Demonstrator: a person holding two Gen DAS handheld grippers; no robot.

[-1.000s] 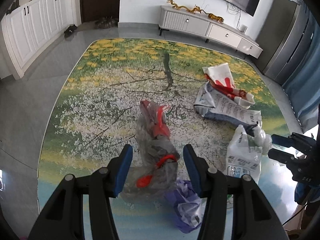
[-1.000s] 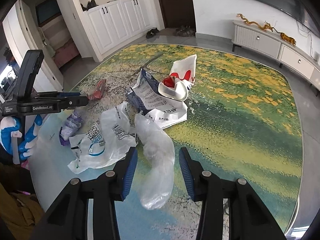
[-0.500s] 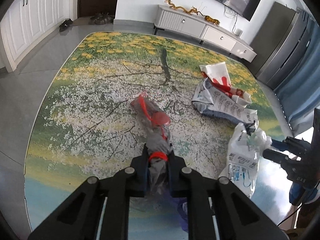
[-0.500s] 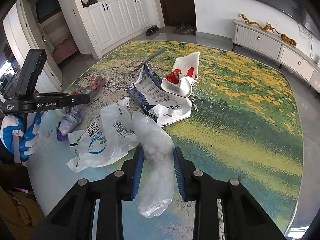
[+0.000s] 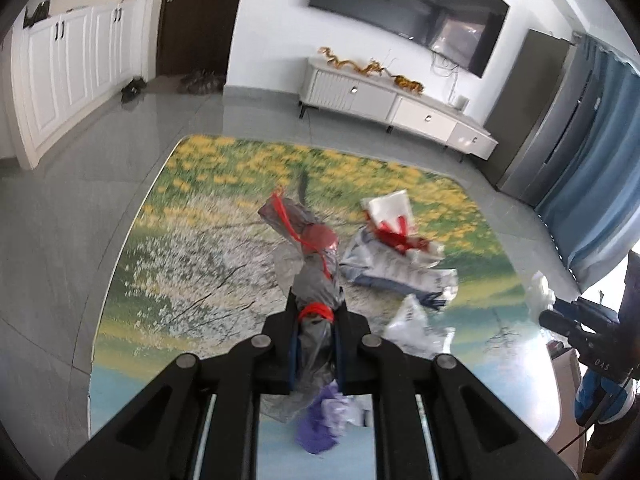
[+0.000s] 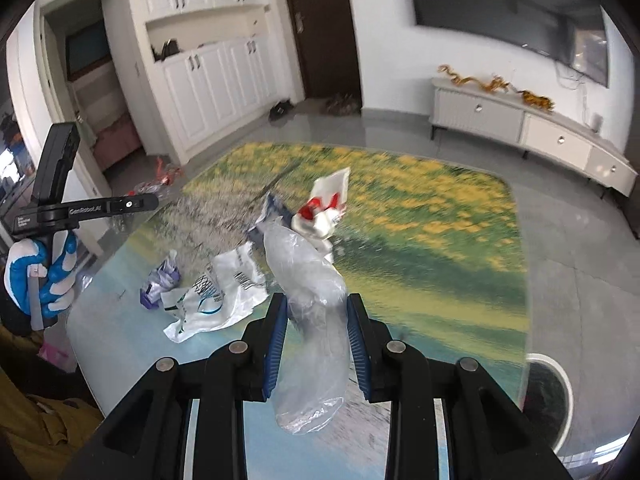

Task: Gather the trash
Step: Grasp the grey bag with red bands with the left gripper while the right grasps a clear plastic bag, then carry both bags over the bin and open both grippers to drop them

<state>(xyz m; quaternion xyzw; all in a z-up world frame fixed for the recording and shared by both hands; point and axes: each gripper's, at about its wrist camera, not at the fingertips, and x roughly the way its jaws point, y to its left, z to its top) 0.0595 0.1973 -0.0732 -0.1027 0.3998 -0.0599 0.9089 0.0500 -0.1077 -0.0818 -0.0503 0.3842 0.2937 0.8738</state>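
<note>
left gripper (image 5: 316, 312) — clenched on grey bag (image 5: 308, 264) with red ties, bag lifted clear of rug (image 5: 192, 264) | right gripper (image 6: 316, 312) — clamped on clear bag (image 6: 308, 280), held above table (image 6: 460, 312) | on table: white bag (image 6: 216, 300), purple wrapper (image 6: 160, 284), printed packets (image 6: 324, 204)

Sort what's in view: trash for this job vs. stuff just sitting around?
Job:
- grey bag with red ties, in left gripper
- clear plastic bag, in right gripper
- white printed bag
- purple wrapper
- red-and-white packaging

Background:
- TV cabinet
- shoes by door
</note>
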